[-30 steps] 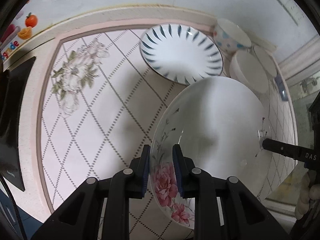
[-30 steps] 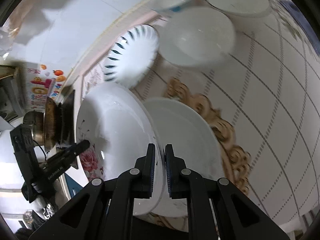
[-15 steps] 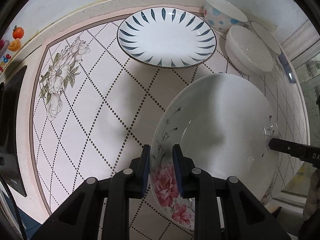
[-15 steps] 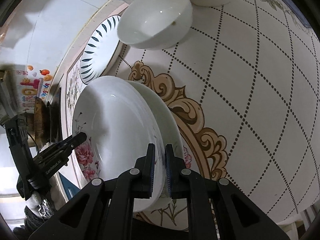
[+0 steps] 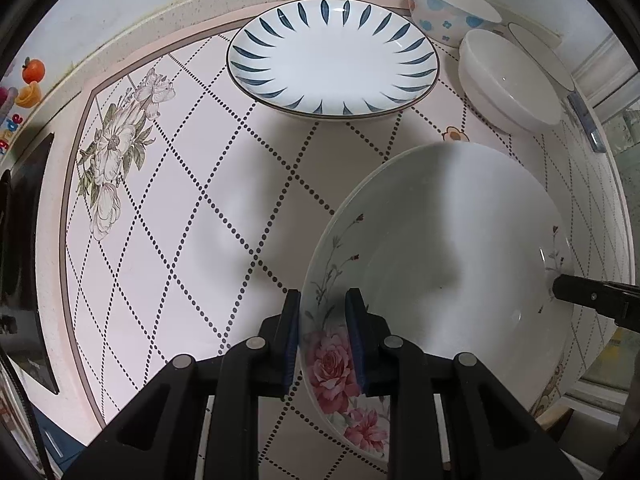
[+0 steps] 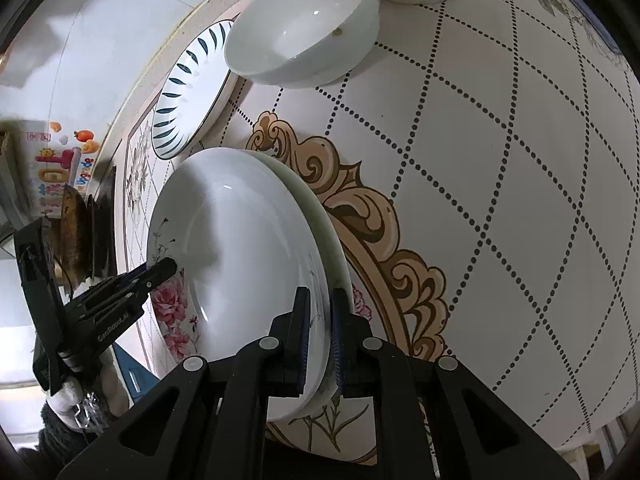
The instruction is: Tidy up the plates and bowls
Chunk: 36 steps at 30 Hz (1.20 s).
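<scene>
A white plate with pink roses (image 5: 440, 248) hangs tilted over the patterned counter, carried by both grippers. My left gripper (image 5: 323, 320) is shut on its near rim by the rose. My right gripper (image 6: 320, 320) is shut on the opposite rim, and its tip shows as right gripper (image 5: 557, 286) in the left wrist view. In the right wrist view my left gripper (image 6: 166, 268) clamps the far rim of the rose plate (image 6: 240, 260). A second rose plate (image 6: 326, 224) lies just beneath, mostly covered. I cannot tell whether the two touch.
A blue-striped plate (image 5: 332, 56) sits at the back by the wall. To its right are a blue-dotted bowl (image 5: 448, 12), a white bowl (image 5: 508, 80) and another white dish (image 5: 540, 56). A black cooktop (image 5: 24, 240) is at the left edge.
Both grippers have come down and across with the rose plate. It now covers most of the second plate, which showed more widely before. Both grips are unchanged.
</scene>
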Each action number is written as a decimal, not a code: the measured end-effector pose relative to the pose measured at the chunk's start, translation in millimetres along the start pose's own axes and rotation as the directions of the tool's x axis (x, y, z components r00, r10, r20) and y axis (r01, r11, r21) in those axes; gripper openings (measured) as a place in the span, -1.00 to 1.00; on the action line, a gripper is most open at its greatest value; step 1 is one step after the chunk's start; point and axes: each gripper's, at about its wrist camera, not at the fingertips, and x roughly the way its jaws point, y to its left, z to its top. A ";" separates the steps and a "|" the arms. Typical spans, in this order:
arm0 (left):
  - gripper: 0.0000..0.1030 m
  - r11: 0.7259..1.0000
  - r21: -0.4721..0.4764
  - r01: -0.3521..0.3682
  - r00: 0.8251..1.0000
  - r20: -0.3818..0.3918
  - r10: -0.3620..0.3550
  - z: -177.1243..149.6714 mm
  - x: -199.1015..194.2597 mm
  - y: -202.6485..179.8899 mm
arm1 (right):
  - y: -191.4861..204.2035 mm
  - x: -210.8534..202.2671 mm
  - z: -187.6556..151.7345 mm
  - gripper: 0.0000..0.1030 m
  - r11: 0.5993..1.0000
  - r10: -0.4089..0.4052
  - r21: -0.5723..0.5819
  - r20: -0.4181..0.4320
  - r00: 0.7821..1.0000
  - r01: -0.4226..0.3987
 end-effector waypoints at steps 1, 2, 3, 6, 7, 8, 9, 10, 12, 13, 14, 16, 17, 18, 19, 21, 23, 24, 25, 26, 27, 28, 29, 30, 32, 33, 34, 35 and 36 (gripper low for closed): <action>-0.60 1.000 -0.001 -0.001 1.000 0.001 0.001 0.8 1.4 -1.5 | 1.1 0.0 0.0 -0.78 1.000 -0.007 -0.007 0.000 1.000 0.007; -0.60 1.000 -0.003 -0.001 1.000 0.001 0.001 0.5 1.6 -1.4 | 1.6 0.0 -0.2 -0.78 1.000 -0.011 -0.013 0.000 1.000 0.011; -0.60 1.000 -0.006 -0.001 1.000 0.000 0.001 0.7 2.4 -2.0 | 2.1 0.1 -0.1 -0.78 1.000 -0.016 -0.016 0.000 1.000 0.016; -0.60 1.000 -0.010 -0.001 1.000 0.001 0.001 -2.6 1.9 -3.5 | 3.8 -0.2 0.9 -0.78 0.999 -0.028 -0.023 -0.004 1.000 0.028; -0.60 1.000 -0.012 0.000 1.000 0.000 0.000 -3.7 2.2 -3.7 | 4.9 -0.5 0.7 -0.78 0.999 -0.033 -0.025 -0.004 0.999 0.033; -0.60 1.000 -0.014 0.001 1.000 -0.001 -0.001 -4.6 2.3 -3.5 | 5.6 -0.5 0.4 -0.78 0.999 -0.037 -0.026 -0.004 0.999 0.037; -0.60 1.000 -0.014 0.001 1.000 -0.002 -0.001 -4.9 2.9 -3.4 | 6.0 -0.9 0.7 -0.77 0.999 -0.041 -0.029 -0.007 0.999 0.041; -0.60 1.000 -0.013 0.000 1.000 -0.003 0.000 -5.7 3.3 -3.7 | 5.9 -1.2 0.8 -0.77 0.999 -0.043 -0.029 -0.009 0.999 0.042; -0.60 1.000 -0.008 -0.004 1.000 -0.003 0.004 -7.2 3.6 -3.4 | 7.1 -2.4 1.2 -0.73 0.998 -0.048 -0.033 -0.015 0.999 0.047; -0.60 1.000 -0.003 -0.006 1.000 -0.004 0.006 -8.9 4.2 -4.2 | 7.9 -3.3 1.1 -0.72 0.998 -0.054 -0.035 -0.016 0.998 0.053; -0.60 1.000 0.001 -0.009 1.000 -0.006 0.009 -10.7 5.4 -5.6 | 9.2 -4.8 1.1 -0.71 0.998 -0.061 -0.034 -0.015 0.998 0.060; -0.60 1.000 0.007 -0.019 1.000 0.000 0.019 -12.5 6.6 -8.3 | 8.4 -8.0 1.5 -0.68 0.998 -0.059 -0.030 -0.011 0.998 0.059; -0.60 1.000 0.010 -0.023 1.000 0.003 0.023 -13.0 6.3 -8.9 | 7.1 -8.9 1.8 -0.68 0.998 -0.054 -0.021 -0.010 0.999 0.054; -0.60 1.000 0.010 -0.023 1.000 0.004 0.023 -13.6 6.7 -9.1 | 5.1 -9.8 1.8 -0.68 0.999 -0.047 -0.007 -0.009 0.999 0.047; -0.60 1.000 0.008 -0.021 1.000 0.004 0.020 -13.9 7.1 -9.1 | 3.8 -10.5 1.8 -0.68 0.999 -0.043 0.000 -0.009 0.999 0.043; -0.60 1.000 0.002 -0.012 1.000 -0.001 0.012 -14.9 7.8 -7.8 | 1.2 -12.0 1.9 -0.68 0.999 -0.040 0.005 -0.014 0.999 0.040; -0.60 1.000 -0.010 -0.001 1.000 -0.006 0.000 -16.9 6.4 -5.8 | 0.5 -14.0 1.0 -0.67 0.999 -0.042 0.013 -0.022 0.999 0.042; -0.60 1.000 -0.016 0.007 1.000 -0.007 -0.007 -17.4 5.3 -4.2 | 0.3 -16.1 0.7 -0.67 0.999 -0.049 0.014 -0.024 0.998 0.050; -0.60 1.000 -0.021 0.010 1.000 -0.008 -0.011 -17.4 3.1 -2.2 | -0.3 -19.0 1.1 -0.61 0.998 -0.061 0.013 -0.021 0.998 0.061; -0.60 0.999 -0.028 0.022 1.000 -0.003 -0.022 -15.3 -0.5 4.7 | -1.2 -22.4 2.0 -0.61 0.998 -0.058 0.013 -0.015 0.998 0.058; -0.60 0.999 -0.040 0.031 1.000 0.007 -0.031 -14.8 -6.2 8.6 | -1.8 -29.4 3.1 -0.61 0.999 -0.046 0.021 -0.007 0.999 0.046; -0.60 0.998 -0.055 0.042 0.999 0.016 -0.041 -13.0 -12.9 13.6 | -2.0 -34.6 4.6 -0.61 0.999 -0.040 0.027 -0.001 0.999 0.040; -0.59 0.996 -0.069 0.056 0.998 0.023 -0.054 -10.6 -18.7 18.0 | -1.3 -45.0 8.3 -0.61 0.999 -0.030 0.037 0.018 0.999 0.030; -0.59 0.992 -0.096 0.083 0.996 0.036 -0.080 -4.7 -27.1 26.0 | 0.5 -54.4 13.2 -0.61 0.999 -0.016 0.043 0.038 0.999 0.014; -0.55 0.983 -0.139 0.117 0.992 0.058 -0.109 10.4 -38.8 35.7 | 8.6 -71.2 25.9 -0.59 0.999 0.029 0.043 0.076 0.997 -0.032; -0.51 0.978 -0.158 0.136 0.990 0.069 -0.126 21.4 -42.5 43.1 | 17.5 -79.9 38.3 -0.56 0.997 0.061 0.034 0.095 0.994 -0.064; -0.45 0.974 -0.174 0.147 0.988 0.077 -0.136 34.8 -44.2 48.6 | 26.2 -85.3 50.7 -0.44 0.996 0.083 0.020 0.109 0.991 -0.086; -0.45 0.971 -0.187 0.149 0.987 0.084 -0.135 49.9 -44.8 56.1 | 37.5 -90.3 67.2 -0.34 0.995 0.099 0.006 0.129 0.987 -0.100; -0.45 0.969 -0.198 0.145 0.987 0.093 -0.129 63.4 -44.4 62.5 | 48.9 -92.4 82.6 -0.31 0.994 0.107 -0.013 0.144 0.984 -0.106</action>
